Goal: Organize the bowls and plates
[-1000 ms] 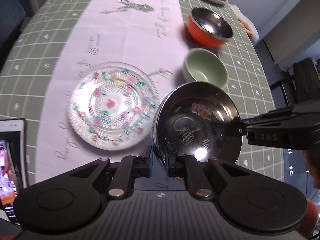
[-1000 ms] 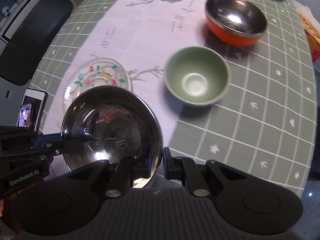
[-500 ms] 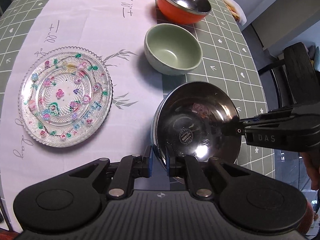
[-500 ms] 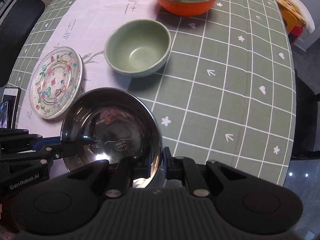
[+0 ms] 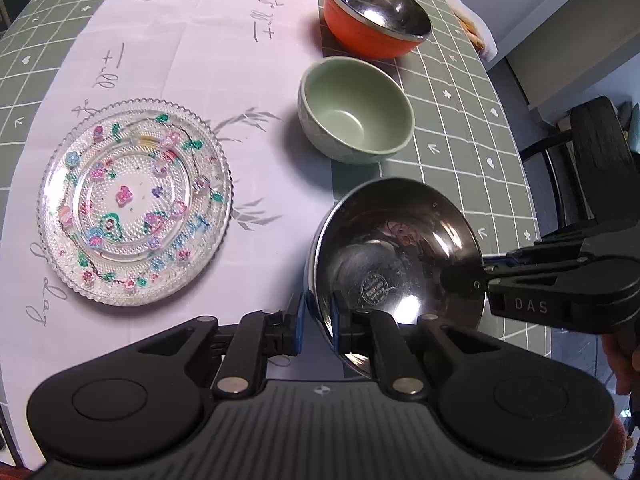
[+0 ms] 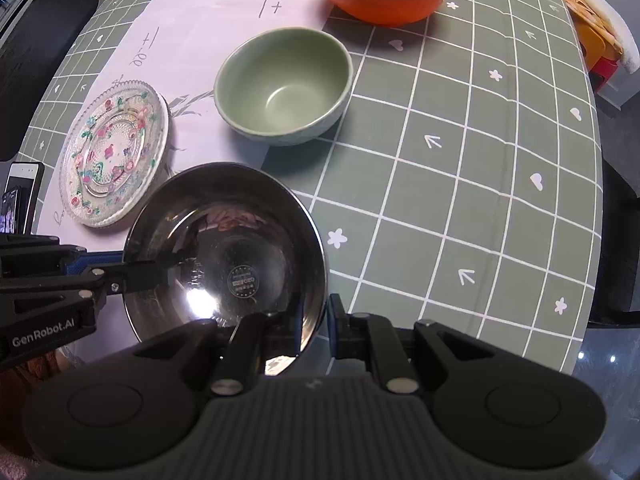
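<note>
Both hand-held grippers, left and right, pinch opposite rims of the steel bowl, held above the tabletop (near the green bowl); keep it level while lowering.

Green bowl, orange bowl

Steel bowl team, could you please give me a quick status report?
Left gripper and right gripper both shut on steel bowl rim, bowl aloft. Green bowl just ahead, upright, empty. Path unobstructed.
</note>
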Demonstrator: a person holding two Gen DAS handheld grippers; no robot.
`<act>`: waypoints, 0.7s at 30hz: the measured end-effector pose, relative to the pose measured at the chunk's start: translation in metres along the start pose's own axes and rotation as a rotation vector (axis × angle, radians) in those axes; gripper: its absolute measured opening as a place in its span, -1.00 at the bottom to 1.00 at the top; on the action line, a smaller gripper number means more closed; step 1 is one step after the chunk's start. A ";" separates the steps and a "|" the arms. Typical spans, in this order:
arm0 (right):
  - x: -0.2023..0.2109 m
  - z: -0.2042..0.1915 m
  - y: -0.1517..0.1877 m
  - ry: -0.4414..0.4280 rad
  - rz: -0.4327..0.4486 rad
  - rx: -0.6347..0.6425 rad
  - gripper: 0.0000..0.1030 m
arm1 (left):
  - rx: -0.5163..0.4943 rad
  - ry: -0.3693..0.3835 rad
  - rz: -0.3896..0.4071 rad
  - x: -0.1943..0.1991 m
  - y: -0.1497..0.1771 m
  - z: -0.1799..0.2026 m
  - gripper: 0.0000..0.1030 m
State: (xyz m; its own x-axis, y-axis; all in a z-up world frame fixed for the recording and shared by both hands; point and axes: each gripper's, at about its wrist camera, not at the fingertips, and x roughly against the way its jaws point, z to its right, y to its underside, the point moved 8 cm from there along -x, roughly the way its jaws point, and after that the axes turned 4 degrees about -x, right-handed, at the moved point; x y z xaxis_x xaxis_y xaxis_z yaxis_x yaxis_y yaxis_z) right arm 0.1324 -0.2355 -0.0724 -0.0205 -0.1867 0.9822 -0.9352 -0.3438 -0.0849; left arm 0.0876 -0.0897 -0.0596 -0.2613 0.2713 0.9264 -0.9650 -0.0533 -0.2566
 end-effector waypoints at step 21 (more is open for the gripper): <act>0.028 -0.001 -0.019 -0.029 0.090 -0.023 -0.05 | 0.021 -0.014 0.124 0.042 -0.038 -0.022 -0.15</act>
State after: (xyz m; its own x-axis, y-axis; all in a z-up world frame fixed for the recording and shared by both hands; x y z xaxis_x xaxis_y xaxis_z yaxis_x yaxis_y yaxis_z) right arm 0.1488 -0.2333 -0.0432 -0.0948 -0.2424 0.9655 -0.9379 -0.3032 -0.1682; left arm 0.1139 -0.0555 -0.0174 -0.3787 0.2475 0.8918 -0.9255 -0.1061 -0.3636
